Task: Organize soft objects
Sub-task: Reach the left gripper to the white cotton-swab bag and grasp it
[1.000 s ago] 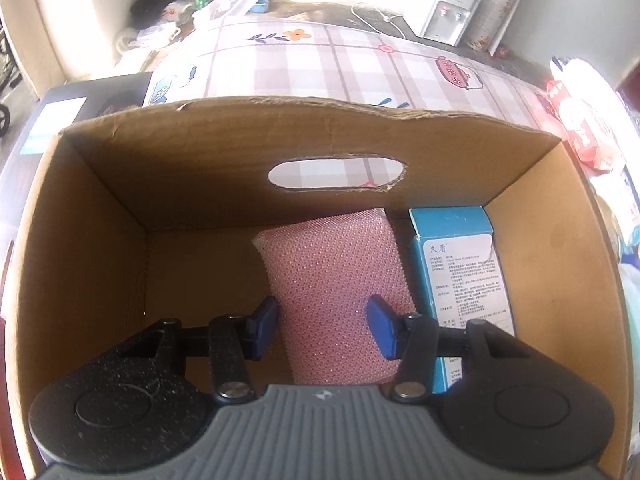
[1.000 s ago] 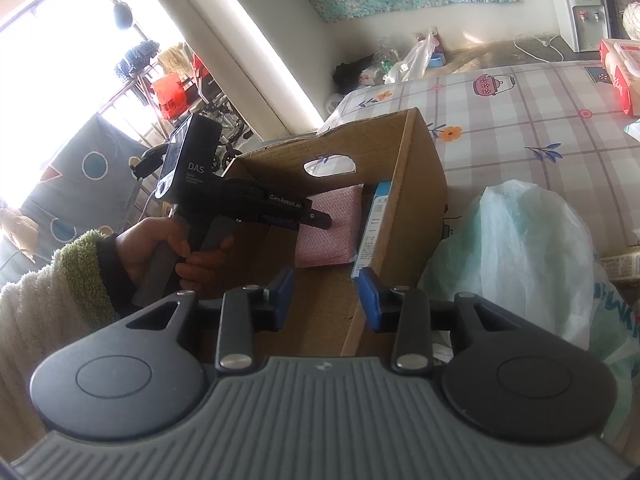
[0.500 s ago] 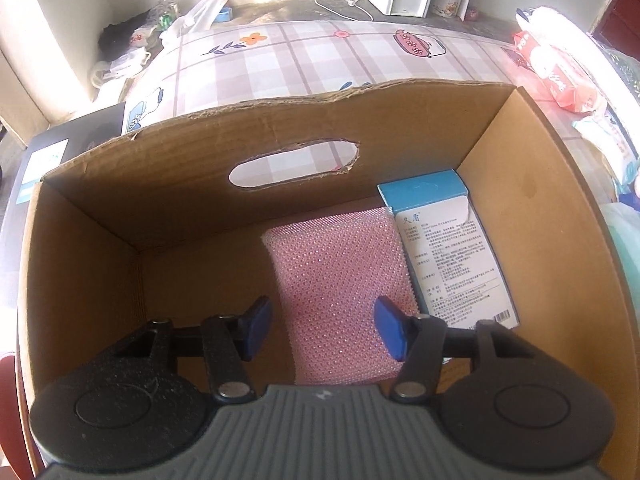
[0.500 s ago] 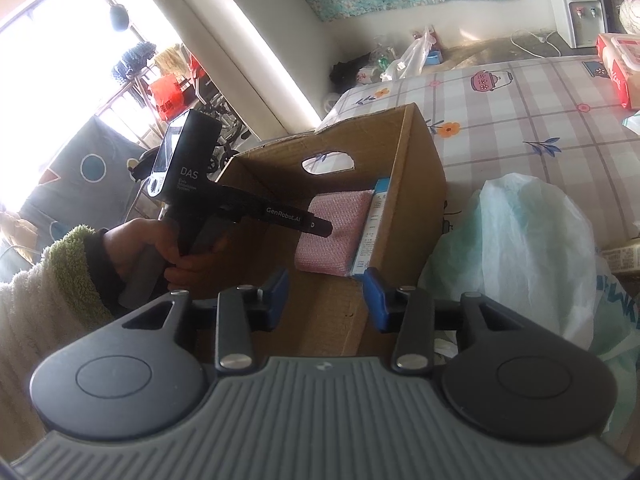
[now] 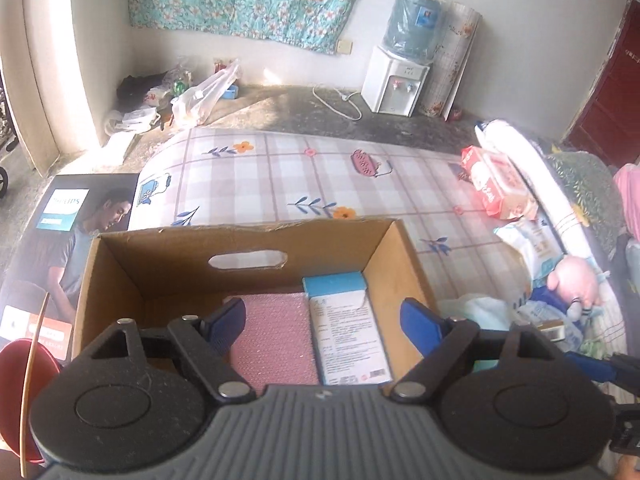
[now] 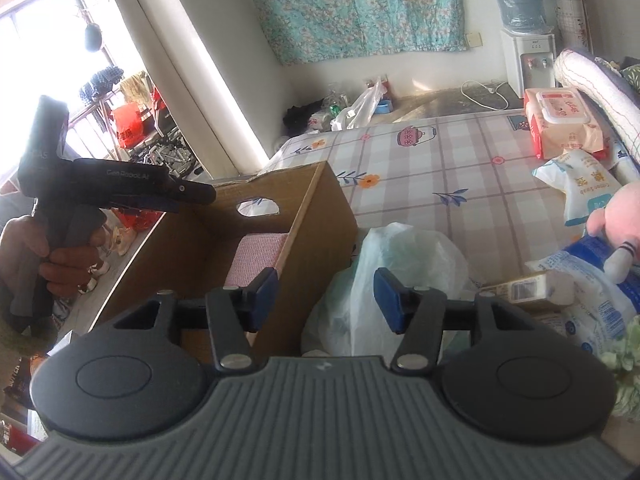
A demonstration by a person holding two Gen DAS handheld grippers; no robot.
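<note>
Hovering above the cardboard box (image 5: 400,264), left tongs (image 5: 322,320) spread wide and empty, jaws just having opened further. Lying flat on the box floor: pink textured cloth (image 5: 272,344), touching a blue-and-white carton (image 5: 346,332) on its right; near ends of both cut off behind the tool body. Seen from the right wrist, only a strip of that cloth past the box wall, carton hidden. Held over the box's near corner and a pale plastic bag (image 6: 404,272), right tongs (image 6: 325,294) parted with nothing between, jaws likewise just widened. Bag contents impossible to make out. Gripped by a hand (image 6: 48,256) at the left edge, the other tool, partly out of frame. At far right on the checked bed sheet (image 6: 440,168): pink plush toy (image 6: 616,220), cropped, among wipes packets (image 6: 560,124).
</note>
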